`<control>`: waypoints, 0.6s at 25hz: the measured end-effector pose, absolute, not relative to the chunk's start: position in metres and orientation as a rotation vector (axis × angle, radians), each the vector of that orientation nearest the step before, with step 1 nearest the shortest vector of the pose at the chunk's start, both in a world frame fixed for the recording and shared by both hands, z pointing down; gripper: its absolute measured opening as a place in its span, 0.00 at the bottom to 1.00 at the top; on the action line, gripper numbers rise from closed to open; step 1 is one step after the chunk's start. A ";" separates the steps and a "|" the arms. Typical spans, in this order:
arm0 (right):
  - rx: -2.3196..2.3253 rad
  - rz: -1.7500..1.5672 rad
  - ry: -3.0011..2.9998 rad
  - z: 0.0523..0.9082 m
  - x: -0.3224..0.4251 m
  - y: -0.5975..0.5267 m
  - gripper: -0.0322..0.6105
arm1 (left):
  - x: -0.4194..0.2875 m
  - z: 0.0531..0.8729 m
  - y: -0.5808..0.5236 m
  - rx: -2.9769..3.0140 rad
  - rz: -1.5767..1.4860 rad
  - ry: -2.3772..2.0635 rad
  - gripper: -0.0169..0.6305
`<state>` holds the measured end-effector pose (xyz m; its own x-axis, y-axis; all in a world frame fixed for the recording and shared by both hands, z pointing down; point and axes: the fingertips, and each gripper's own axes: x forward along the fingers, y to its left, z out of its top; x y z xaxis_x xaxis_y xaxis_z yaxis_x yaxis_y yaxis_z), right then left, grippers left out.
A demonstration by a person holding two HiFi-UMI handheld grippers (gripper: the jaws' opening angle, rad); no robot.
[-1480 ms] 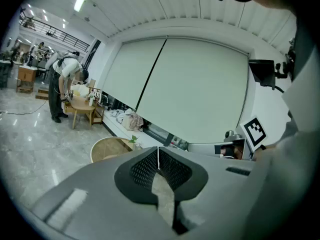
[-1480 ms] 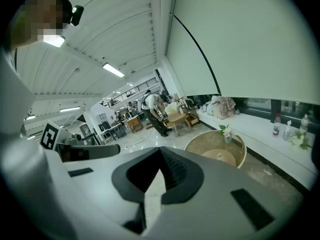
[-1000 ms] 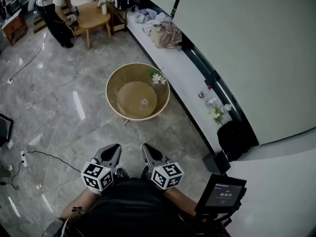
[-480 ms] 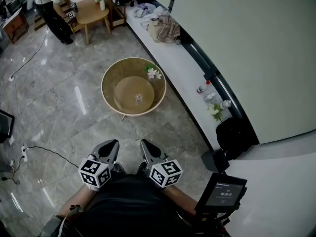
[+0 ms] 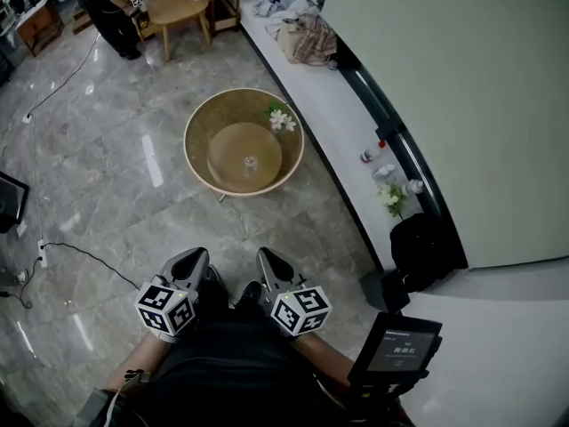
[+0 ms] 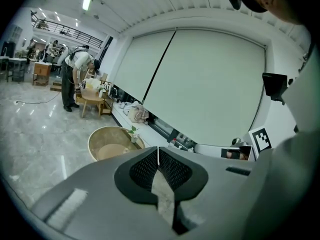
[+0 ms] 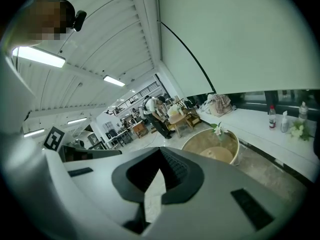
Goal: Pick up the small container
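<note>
Room: a large open hall with a window wall and drawn blinds on the right; work desks stand far off at the left.
Floor (image 5: 107, 194): polished grey marble, glossy enough to mirror the ceiling lights, so probably slippery underfoot.
Ledge (image 5: 329, 123): a long white sill running along the window from far to near right. It holds a heap of clothes (image 5: 307, 41) at its far end and small bottles (image 5: 369, 156) nearer.
Round table (image 5: 200, 136): a wooden piece with a tall rim, standing in the middle of the floor well ahead of the person. The rim looks meant to keep things from rolling off.
Other person (image 5: 111, 12): bent over a small wooden side table (image 5: 178, 3) at the far left (well apart from the task).
Left gripper (image 6: 158, 159): jaws closed together with nothing between them, held low and near the body.
Right gripper (image 7: 160, 164): jaws likewise pressed together and empty, beside the left one. Both aim toward the round table, which suits an approach not yet finished.
Flower (image 5: 281, 119): white, at the round table's far right rim.
Small container (image 5: 251, 162): pale, standing alone at the centre of the round table, well apart from both grippers. The jaws must open before either can take it.
</note>
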<state>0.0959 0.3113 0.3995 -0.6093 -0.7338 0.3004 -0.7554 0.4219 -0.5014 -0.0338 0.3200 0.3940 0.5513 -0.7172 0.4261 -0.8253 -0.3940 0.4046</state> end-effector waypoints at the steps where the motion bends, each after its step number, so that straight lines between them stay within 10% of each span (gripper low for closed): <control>1: 1.365 0.963 -2.620 0.401 0.094 0.311 0.05 | -0.035 0.395 0.320 2.204 0.247 -1.242 0.04; 15: 1.500 0.939 -2.582 0.392 0.070 0.236 0.05 | -0.058 0.392 0.233 2.264 0.268 -1.141 0.04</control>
